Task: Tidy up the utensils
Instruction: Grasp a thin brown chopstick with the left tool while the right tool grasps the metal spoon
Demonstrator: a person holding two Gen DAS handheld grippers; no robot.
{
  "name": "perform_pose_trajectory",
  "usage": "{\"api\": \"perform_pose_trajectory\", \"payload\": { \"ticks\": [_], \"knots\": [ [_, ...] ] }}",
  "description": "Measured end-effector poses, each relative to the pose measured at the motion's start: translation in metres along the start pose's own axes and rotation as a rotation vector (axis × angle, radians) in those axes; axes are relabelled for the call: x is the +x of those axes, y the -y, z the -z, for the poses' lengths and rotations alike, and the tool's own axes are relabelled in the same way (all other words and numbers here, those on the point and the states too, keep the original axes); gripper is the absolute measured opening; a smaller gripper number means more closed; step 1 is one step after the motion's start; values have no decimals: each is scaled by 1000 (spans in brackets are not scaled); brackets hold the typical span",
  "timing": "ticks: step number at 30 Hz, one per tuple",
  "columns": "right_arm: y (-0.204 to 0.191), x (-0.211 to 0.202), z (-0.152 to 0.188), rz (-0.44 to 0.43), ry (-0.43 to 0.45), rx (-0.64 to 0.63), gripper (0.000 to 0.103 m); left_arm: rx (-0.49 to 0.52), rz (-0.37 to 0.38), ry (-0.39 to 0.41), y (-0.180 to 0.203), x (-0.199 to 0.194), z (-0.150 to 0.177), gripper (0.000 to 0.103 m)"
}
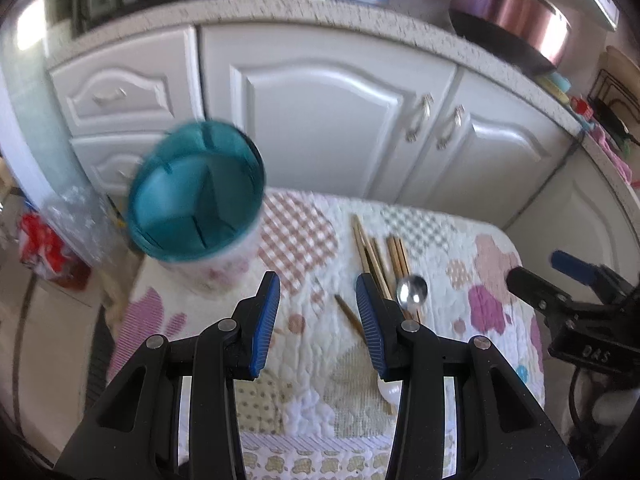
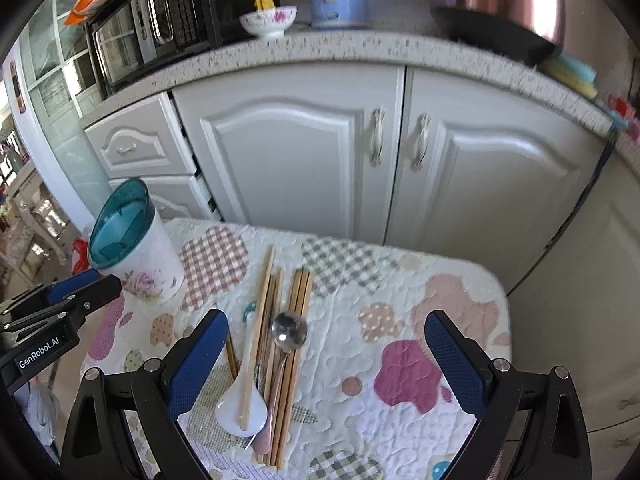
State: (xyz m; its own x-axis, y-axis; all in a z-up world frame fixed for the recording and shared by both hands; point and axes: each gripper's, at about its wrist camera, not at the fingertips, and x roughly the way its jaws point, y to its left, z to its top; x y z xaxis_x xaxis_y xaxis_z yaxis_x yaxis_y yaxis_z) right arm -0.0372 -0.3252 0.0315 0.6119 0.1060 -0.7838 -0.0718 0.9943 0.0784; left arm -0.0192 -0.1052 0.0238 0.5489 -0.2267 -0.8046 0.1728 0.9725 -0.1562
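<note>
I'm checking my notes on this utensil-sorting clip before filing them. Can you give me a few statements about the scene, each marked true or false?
1. The white floral utensil holder with the teal divided insert stands upright on the patchwork quilted table cover. True.
2. The wooden chopsticks already stand in the holder. False: they lie flat on the cover, and the holder's visible compartments look empty.
3. The right gripper is shut on the shiny metal spoon. False: its jaws are wide apart, holding nothing.
4. The left gripper is open and empty. True.
5. A white ceramic spoon lies among the chopsticks. True.
</note>
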Motion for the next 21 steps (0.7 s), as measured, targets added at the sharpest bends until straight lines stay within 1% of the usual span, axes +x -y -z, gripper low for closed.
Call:
{"api": "perform_pose_trajectory", "payload": {
  "ticks": [2,4,5,6,8,10,12,14,15,18,21],
  "knots": [
    [3,12,5,-19,-30,7,97,-6,30,-47,0,14,5,39],
    [5,23,9,-42,-53,14,89,-20,63,-106,0,31,10,39],
    [6,29,12,-56,-70,21,82,-28,76,-127,0,39,12,38],
    [8,38,15,-77,-96,29,80,-36,87,-144,1,46,13,38],
    [9,49,20,-113,-121,35,77,-48,106,-179,4,61,15,36],
    [10,62,23,-118,-152,31,70,-48,129,-194,7,73,13,33],
    [12,76,24,-131,-176,29,57,-53,129,-209,7,81,12,33],
    [15,93,24,-168,-202,42,49,-69,136,-233,5,91,10,32],
    [16,99,24,-185,-214,46,47,-76,140,-245,4,96,9,32],
    [16,116,22,-248,-239,34,47,-77,149,-272,2,107,8,32],
    [15,129,18,-276,-254,-5,47,-64,132,-290,4,117,6,32]
  ]
}}
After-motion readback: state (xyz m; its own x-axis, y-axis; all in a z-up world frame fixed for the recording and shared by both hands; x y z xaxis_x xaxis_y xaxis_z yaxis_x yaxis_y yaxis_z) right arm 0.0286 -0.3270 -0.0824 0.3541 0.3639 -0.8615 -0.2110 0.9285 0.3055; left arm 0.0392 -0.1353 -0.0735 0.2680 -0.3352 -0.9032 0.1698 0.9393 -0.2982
